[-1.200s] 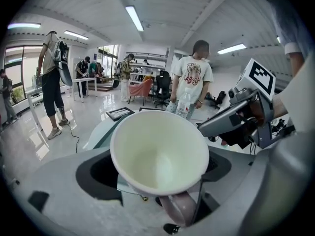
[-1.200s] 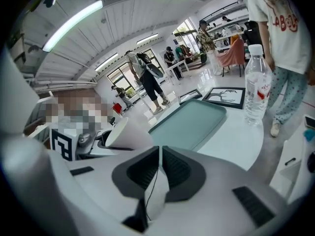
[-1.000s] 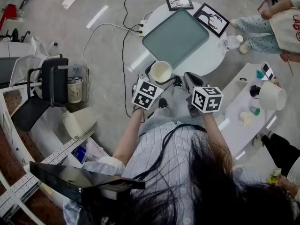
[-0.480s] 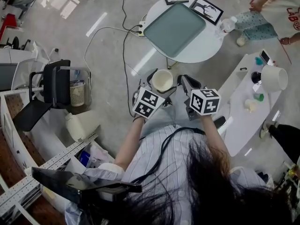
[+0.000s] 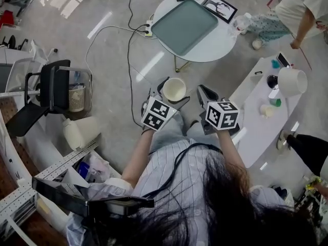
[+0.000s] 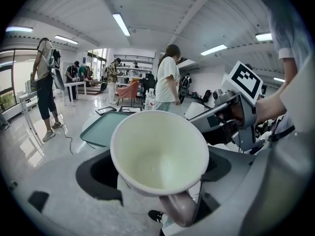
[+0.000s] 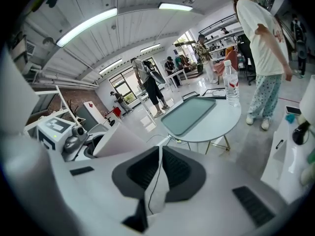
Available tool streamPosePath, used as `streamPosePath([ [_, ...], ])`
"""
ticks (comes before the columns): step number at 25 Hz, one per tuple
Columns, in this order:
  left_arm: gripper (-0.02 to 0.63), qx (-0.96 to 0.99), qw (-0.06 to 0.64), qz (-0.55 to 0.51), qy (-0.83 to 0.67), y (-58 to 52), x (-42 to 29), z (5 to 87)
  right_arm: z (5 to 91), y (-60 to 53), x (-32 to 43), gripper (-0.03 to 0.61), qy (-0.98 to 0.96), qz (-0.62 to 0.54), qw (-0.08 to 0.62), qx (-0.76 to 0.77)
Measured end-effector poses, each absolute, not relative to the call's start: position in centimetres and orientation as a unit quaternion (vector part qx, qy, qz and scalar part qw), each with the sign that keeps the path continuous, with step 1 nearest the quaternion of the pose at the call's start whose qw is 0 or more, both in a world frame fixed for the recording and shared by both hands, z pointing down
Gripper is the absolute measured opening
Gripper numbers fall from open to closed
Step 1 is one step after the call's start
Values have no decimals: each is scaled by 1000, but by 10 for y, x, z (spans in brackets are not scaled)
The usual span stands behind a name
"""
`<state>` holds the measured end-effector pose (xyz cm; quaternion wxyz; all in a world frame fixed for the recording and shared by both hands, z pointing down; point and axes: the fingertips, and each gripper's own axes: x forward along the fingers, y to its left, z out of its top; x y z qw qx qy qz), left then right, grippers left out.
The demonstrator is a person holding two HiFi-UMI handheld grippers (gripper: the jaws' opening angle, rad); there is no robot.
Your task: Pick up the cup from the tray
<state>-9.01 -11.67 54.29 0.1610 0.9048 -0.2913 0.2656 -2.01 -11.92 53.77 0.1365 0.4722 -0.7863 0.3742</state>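
Note:
A cream cup hangs over the floor with my left gripper shut on it. In the left gripper view the cup fills the middle, its mouth facing the camera and its handle at the bottom. The teal tray lies bare on the round white table, well ahead of both grippers. My right gripper is level with the cup, to its right, shut on nothing. In the right gripper view its jaws meet, with the tray beyond and the cup to the left.
Two framed pictures and a water bottle stand on the round table. A long white table with small items runs along the right. A black chair, a wastebasket and a floor cable are on the left. People stand nearby.
The round table and tray have drawn farther away in the head view as both grippers pulled back over the floor. The left gripper keeps the cup throughout.

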Motion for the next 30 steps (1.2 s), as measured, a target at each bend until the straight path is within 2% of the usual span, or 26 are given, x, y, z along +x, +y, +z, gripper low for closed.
streamPosePath([
  [12, 453, 891, 196, 245, -327, -65, -50, 534, 523, -49, 32, 40, -796, 365, 122, 467],
  [30, 453, 872, 202, 252, -368, 68, -1, 533, 514, 64, 90, 40, -824, 343, 96, 441],
])
